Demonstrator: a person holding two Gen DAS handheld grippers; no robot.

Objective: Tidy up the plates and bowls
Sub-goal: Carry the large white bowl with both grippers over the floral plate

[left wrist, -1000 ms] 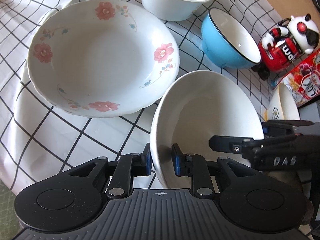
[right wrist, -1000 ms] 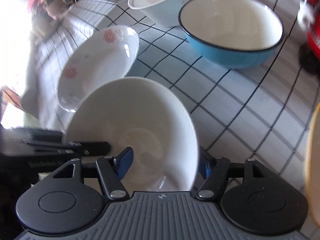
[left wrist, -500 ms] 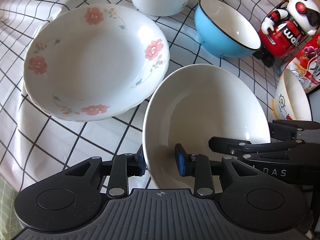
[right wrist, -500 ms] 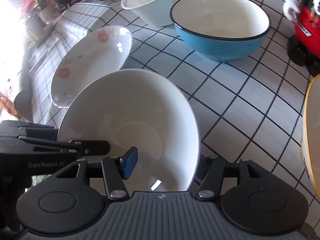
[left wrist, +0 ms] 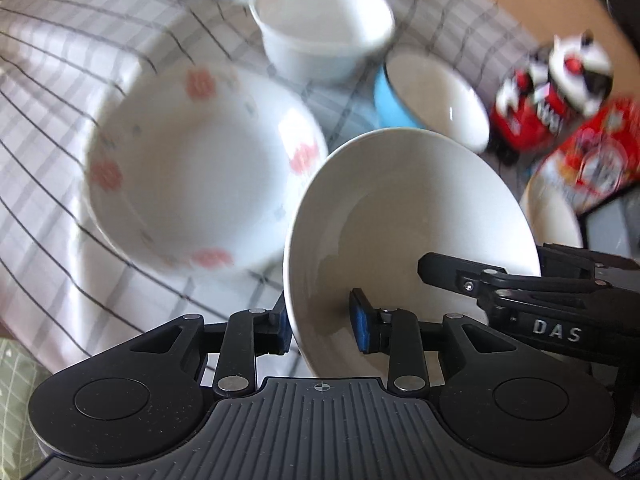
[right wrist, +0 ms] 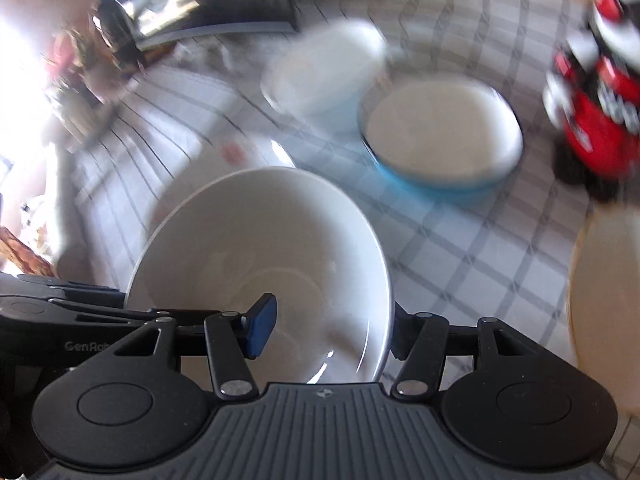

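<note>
The white bowl [left wrist: 408, 208] is held by both tools at once, near the front edge of the table cloth [left wrist: 60, 80], about mid-way along it. It is tipped up on its side, w/ its open face turned to the L.

L gripper [left wrist: 320, 320]: closed on the bowl's near rim at a middle width. One blue pad is pressed on the outside wall and the other is set on the inside.

R gripper [right wrist: 326, 328]: the other side of the same bowl is gripped, jaws about half wide. The blue pad is seen inside the bowl. The outer finger is partly hidden behind the rim, so its touch can't be seen well.

The bowl's bottom is hidden, so it can't be told if the cloth is touched. The bowl is seen sharp; everything else is blurred.

Other things on the cloth:
- flower plate [left wrist: 192, 168]: laid flat, just L of the held bowl, toward the L edge.
- small white bowl [left wrist: 320, 36]: set near the far edge.
- blue bowl [left wrist: 436, 100]: placed just beside it, on its R.
- red & white toy [left wrist: 532, 112] and a snack pack [left wrist: 592, 152]: found by the far R corner.
- yellow-rimmed bowl [left wrist: 556, 216]: seen at the R edge, partly cut off.
</note>
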